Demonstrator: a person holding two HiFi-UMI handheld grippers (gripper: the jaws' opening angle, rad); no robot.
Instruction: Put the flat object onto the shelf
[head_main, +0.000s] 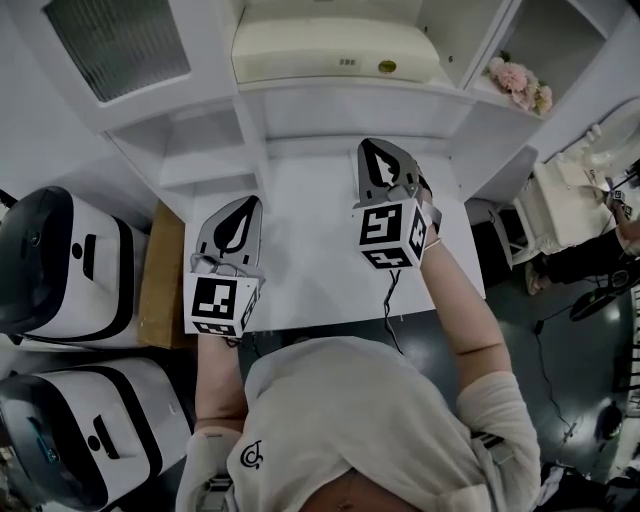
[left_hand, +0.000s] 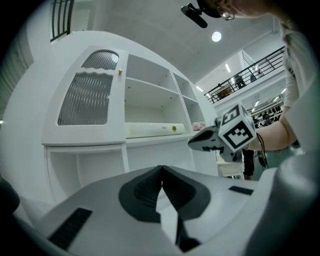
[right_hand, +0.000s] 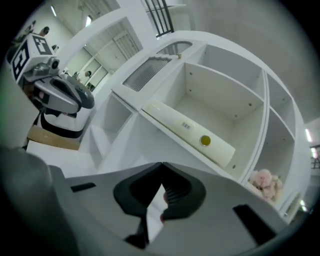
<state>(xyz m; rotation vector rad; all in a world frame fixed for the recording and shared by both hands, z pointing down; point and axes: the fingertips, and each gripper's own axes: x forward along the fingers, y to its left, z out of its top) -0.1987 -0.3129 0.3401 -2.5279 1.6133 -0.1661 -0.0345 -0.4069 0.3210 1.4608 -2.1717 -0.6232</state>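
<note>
The flat object is a long cream slab with a small yellow dot (head_main: 335, 50); it lies on the middle shelf of the white cabinet (head_main: 260, 110). The same slab (right_hand: 187, 127) shows beyond the right gripper's jaws, and as a pale strip (left_hand: 150, 130) in the left gripper view. My right gripper (head_main: 375, 150) hovers over the white tabletop just below that shelf, shut, with nothing between its jaws. My left gripper (head_main: 243, 205) hangs lower and to the left, also shut and empty. Each gripper appears in the other's view: right gripper (left_hand: 196, 142), left gripper (right_hand: 82, 97).
A pink flower bunch (head_main: 520, 85) sits on the right-hand shelf. Two white-and-black appliances (head_main: 60, 265) stand at the left beside a brown board (head_main: 160, 290). A ribbed-glass cabinet door (head_main: 115, 40) is at upper left. The table's front edge (head_main: 330, 325) is close to the person.
</note>
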